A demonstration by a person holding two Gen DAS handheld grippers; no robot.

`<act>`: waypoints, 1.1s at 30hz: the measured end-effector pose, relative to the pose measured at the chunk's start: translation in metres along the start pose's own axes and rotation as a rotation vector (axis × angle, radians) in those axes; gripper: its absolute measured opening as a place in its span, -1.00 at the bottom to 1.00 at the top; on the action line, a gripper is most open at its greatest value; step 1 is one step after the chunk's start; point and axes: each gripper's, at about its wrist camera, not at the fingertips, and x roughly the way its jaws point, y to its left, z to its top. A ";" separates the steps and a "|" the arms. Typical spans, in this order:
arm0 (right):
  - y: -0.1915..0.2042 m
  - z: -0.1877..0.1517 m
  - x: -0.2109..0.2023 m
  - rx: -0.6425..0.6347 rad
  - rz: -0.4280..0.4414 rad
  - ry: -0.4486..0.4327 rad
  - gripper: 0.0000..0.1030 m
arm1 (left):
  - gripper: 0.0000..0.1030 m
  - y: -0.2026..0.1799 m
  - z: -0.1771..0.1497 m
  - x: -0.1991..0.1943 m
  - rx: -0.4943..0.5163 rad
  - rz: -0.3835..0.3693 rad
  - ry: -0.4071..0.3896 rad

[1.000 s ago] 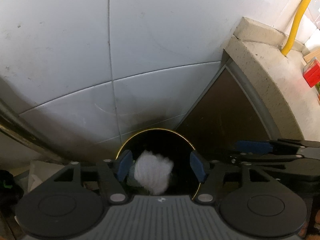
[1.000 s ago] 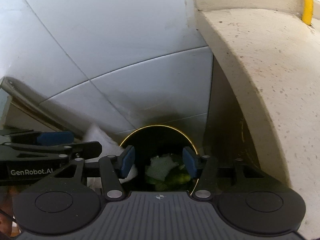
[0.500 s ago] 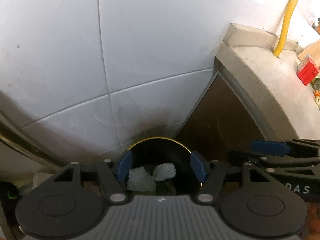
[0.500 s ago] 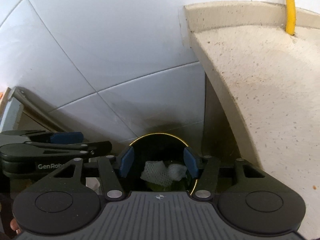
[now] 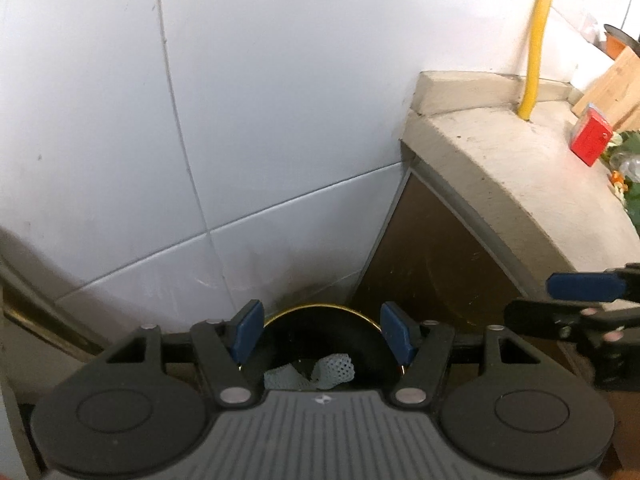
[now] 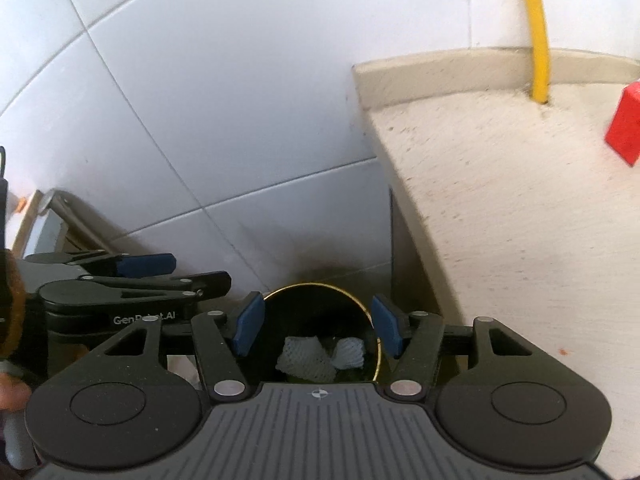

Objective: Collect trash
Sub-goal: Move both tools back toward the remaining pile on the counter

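Note:
A black round bin with a gold rim (image 5: 288, 313) stands on the floor against the white tiled wall. Inside it lie white foam nets (image 5: 332, 367) on green scraps. My left gripper (image 5: 322, 332) hangs above the bin, open, with nothing between its blue pads. In the right wrist view the same bin (image 6: 320, 285) holds the foam nets (image 6: 306, 356). My right gripper (image 6: 318, 323) is above it, its jaws opening and empty. Each gripper shows in the other's view: the right gripper (image 5: 580, 287) and the left gripper (image 6: 146, 264).
A beige stone counter (image 5: 520, 184) runs along the right, over a brown cabinet side (image 5: 432, 264). On it are a yellow pipe (image 5: 540, 40), a red box (image 5: 592, 140) and a wooden board (image 5: 616, 80). A person's hand (image 6: 8, 394) is at the left edge.
The white foam net that was between my left fingers has dropped into the bin. Both grippers have risen away from the bin, and more of the counter shows.

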 end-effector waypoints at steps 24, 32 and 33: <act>-0.113 -0.020 -0.113 0.162 -0.201 -0.167 0.42 | 0.13 -0.052 0.003 -0.016 0.047 -0.180 -0.065; -0.151 -0.032 -0.141 0.236 -0.286 -0.220 0.43 | 0.14 -0.105 0.023 -0.016 0.111 -0.293 -0.074; -0.156 -0.034 -0.144 0.246 -0.298 -0.226 0.44 | 0.14 -0.113 0.026 -0.016 0.122 -0.307 -0.074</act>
